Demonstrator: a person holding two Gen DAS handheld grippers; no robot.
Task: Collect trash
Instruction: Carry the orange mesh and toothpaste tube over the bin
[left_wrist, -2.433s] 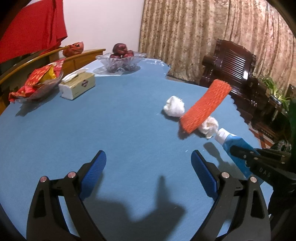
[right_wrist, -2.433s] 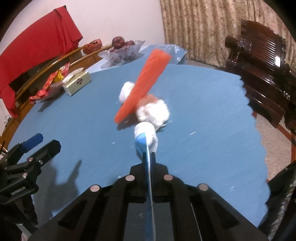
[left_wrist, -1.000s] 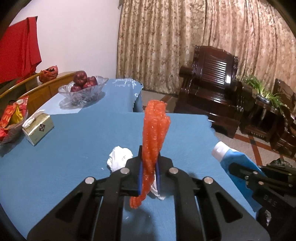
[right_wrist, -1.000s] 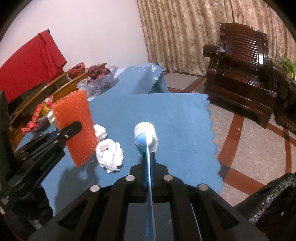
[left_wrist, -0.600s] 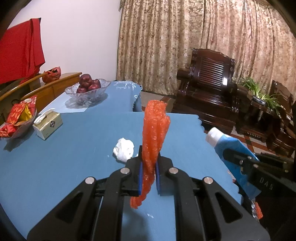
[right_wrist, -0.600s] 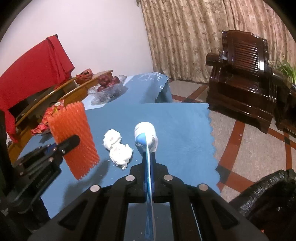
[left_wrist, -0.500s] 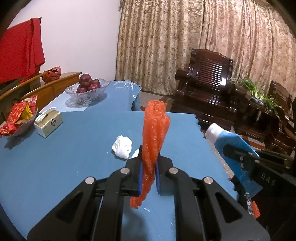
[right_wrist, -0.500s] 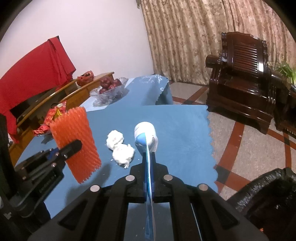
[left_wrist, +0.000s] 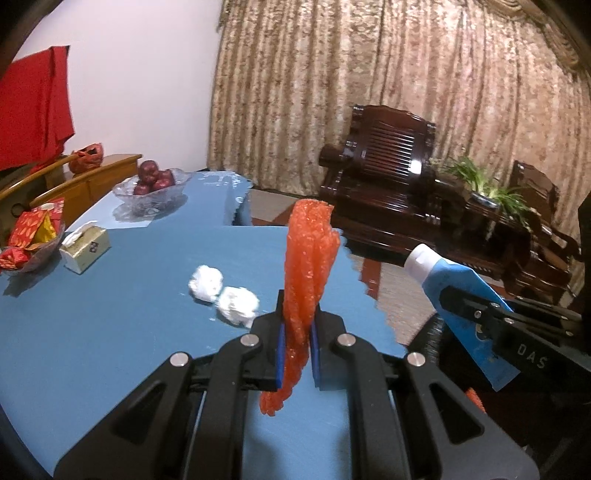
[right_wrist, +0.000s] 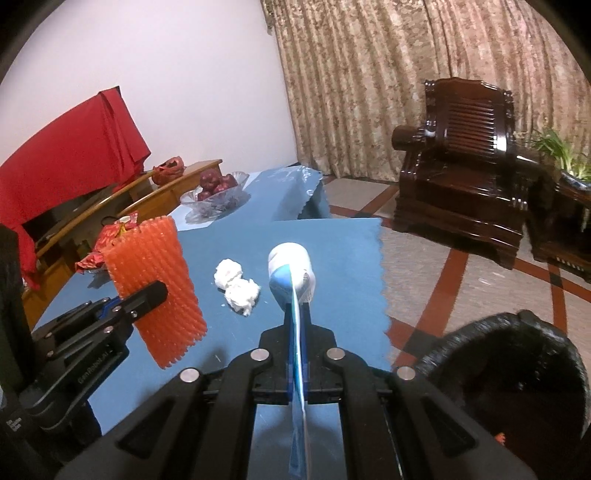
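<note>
Left hand-held gripper (left_wrist: 297, 354) clenched on orange foam net (left_wrist: 308, 266), right hand-held gripper (right_wrist: 297, 354) pinching blue tube (right_wrist: 291, 273), both lifted off table's (right_wrist: 351, 251) right edge, likely heading for black trash bag (right_wrist: 509, 373); two tissue wads (right_wrist: 236, 282) remain mid-table

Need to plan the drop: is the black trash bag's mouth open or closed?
Open. In the right wrist view the black trash bag shows a wide rolled rim around a dark hollow, beside the blue table. How full: cannot tell.
</note>
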